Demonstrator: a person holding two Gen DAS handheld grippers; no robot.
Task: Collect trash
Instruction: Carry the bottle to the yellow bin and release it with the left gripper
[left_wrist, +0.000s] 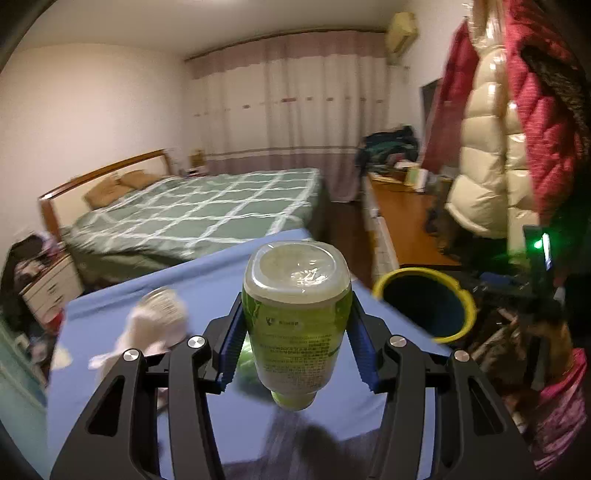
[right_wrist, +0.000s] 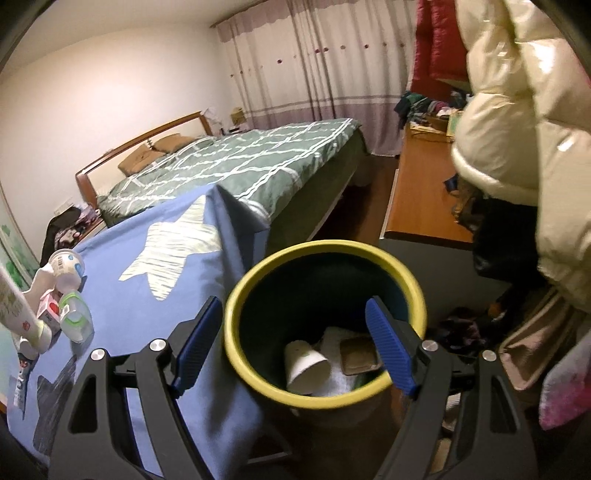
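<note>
Left hand-held gripper (left_wrist: 295, 328) clamps the green bottle (left_wrist: 295, 314), base forward, above the blue tabletop (left_wrist: 221, 266). Right hand-held gripper (right_wrist: 291, 343) gapes wide, empty, over the yellow-rimmed bin (right_wrist: 236, 288). We should swing the bottle rightward, clear the rim, then release.

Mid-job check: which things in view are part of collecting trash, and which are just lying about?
Job: green-labelled plastic bottle clamped in left gripper; yellow-rimmed dark bin holding white paper cup; small containers on blue cloth.

Lying about: green checked bed; cream puffer jacket.

Green bottle (left_wrist: 295, 325) label print blurred; no text legible anywhere.
</note>
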